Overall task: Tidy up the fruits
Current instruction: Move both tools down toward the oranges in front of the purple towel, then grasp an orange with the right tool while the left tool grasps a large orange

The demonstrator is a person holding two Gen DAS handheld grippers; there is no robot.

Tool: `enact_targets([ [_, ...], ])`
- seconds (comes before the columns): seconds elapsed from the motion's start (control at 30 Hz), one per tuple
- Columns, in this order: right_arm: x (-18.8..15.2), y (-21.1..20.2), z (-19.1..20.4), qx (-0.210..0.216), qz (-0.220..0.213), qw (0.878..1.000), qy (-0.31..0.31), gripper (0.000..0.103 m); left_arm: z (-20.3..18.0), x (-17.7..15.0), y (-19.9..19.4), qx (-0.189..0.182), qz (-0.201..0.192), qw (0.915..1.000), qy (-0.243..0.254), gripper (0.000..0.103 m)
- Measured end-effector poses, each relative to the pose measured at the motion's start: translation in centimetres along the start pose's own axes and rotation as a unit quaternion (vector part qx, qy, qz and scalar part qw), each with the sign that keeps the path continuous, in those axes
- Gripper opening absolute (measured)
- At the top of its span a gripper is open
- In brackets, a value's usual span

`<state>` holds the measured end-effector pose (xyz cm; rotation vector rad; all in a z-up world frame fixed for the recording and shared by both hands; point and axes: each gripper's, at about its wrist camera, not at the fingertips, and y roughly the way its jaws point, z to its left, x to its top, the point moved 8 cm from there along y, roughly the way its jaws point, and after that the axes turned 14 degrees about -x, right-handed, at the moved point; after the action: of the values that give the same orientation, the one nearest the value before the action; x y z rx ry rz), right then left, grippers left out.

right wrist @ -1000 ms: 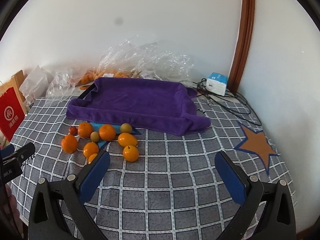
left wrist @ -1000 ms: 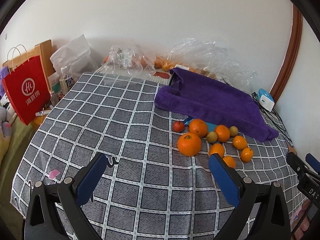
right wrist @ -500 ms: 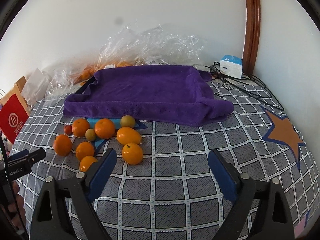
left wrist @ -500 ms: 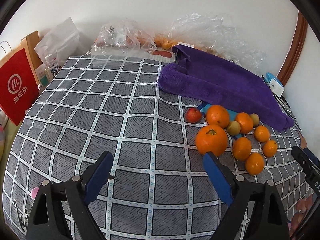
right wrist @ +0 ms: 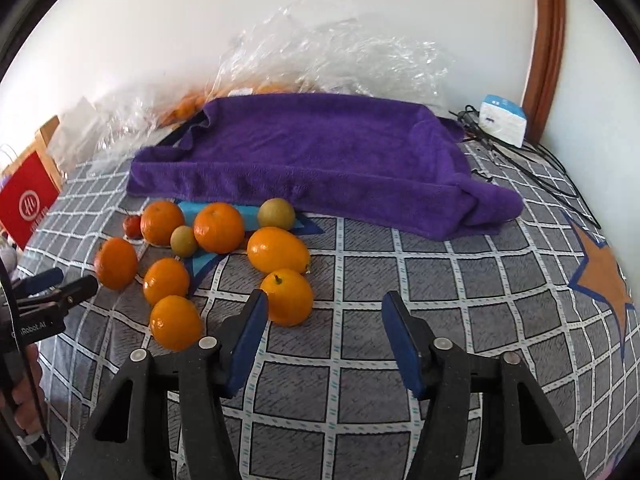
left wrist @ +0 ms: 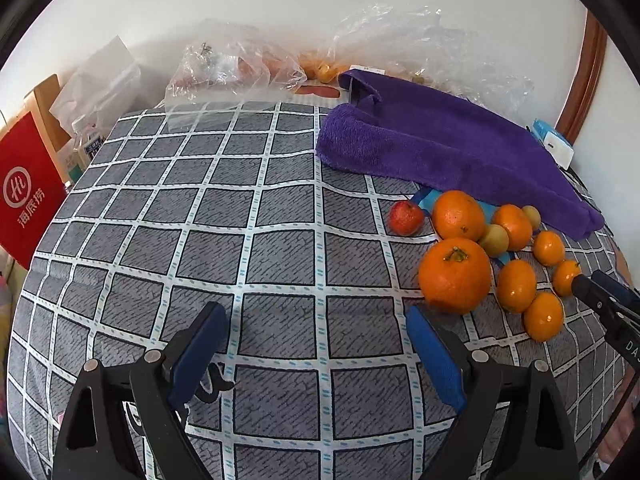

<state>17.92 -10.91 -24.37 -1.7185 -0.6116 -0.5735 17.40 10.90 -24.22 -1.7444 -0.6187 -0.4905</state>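
Orange fruit is lying loose in a cluster on the grey checked worktop (left wrist: 280, 208), at the right of the left wrist view and the left centre of the right wrist view, just in front of the purple towel (right wrist: 320, 160), which we are reading as the place meant to receive it. We are holding the left tongs (left wrist: 316, 332) spread wide and empty, low over the cloth, with the big stemmed orange (left wrist: 455, 276) just beyond the right finger, probably the first pick. We are holding the right tongs (right wrist: 322, 320) agape too, gripping nothing, with a smaller orange (right wrist: 287, 297) sitting just beside the left finger rather than between the two. The fruits are crowding each other: a small red fruit (left wrist: 406, 218) and two greenish ones (right wrist: 184, 241) are touching their neighbours, so closing on one may be nudging the rest. Crinkled clear plastic bags (right wrist: 340, 60) are sitting behind the towel, a red paper bag (left wrist: 26, 188) at the far left, and a white box (right wrist: 502, 120) with black cables in the upper right.
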Motion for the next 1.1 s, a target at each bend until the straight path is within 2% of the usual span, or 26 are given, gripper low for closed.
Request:
enact_targets([
  [0.23, 0.1, 1.4, 1.5, 0.017, 0.012, 1.0, -0.009, 0.053, 0.4, -0.2, 0.0, 0.006, 0.002, 1.0, -0.003, 0.091],
  [0.43, 0.9, 2.4, 2.3, 0.02, 0.004, 1.0, 0.0, 0.052, 0.4, -0.2, 0.0, 0.0, 0.0, 1.0, -0.007, 0.091],
  [0.5, 1.2, 2.6, 2.5, 0.024, 0.002, 1.0, -0.004, 0.045, 0.4, -0.2, 0.0, -0.003, 0.0, 1.0, -0.008, 0.092],
  [0.57, 1.4, 2.9, 2.6, 0.023, 0.002, 1.0, -0.007, 0.044, 0.4, -0.3, 0.1, 0.002, 0.004, 1.0, -0.005, 0.093],
  [0.63, 1.4, 3.1, 2.8, 0.028, 0.003, 1.0, -0.009, 0.035, 0.4, -0.3, 0.1, 0.008, 0.008, 0.9999, 0.0, 0.093],
  [0.73, 1.4, 3.0, 3.0, 0.02, -0.003, 1.0, -0.019, 0.034, 0.4, -0.3, 0.1, 0.006, 0.007, 1.0, -0.001, 0.093],
  [0.8, 1.4, 2.9, 3.0, 0.019, -0.007, 1.0, -0.023, 0.03, 0.5, -0.2, 0.0, -0.002, 0.004, 1.0, -0.006, 0.093],
  [0.93, 1.0, 2.5, 2.4, 0.028, -0.006, 1.0, -0.012, 0.03, 0.6, -0.2, -0.2, -0.011, -0.002, 0.9999, -0.012, 0.093],
  [1.1, 0.8, 2.3, 2.2, 0.034, -0.006, 0.999, -0.015, 0.03, 0.3, -0.3, -0.2, 0.001, 0.002, 1.0, -0.002, 0.093],
])
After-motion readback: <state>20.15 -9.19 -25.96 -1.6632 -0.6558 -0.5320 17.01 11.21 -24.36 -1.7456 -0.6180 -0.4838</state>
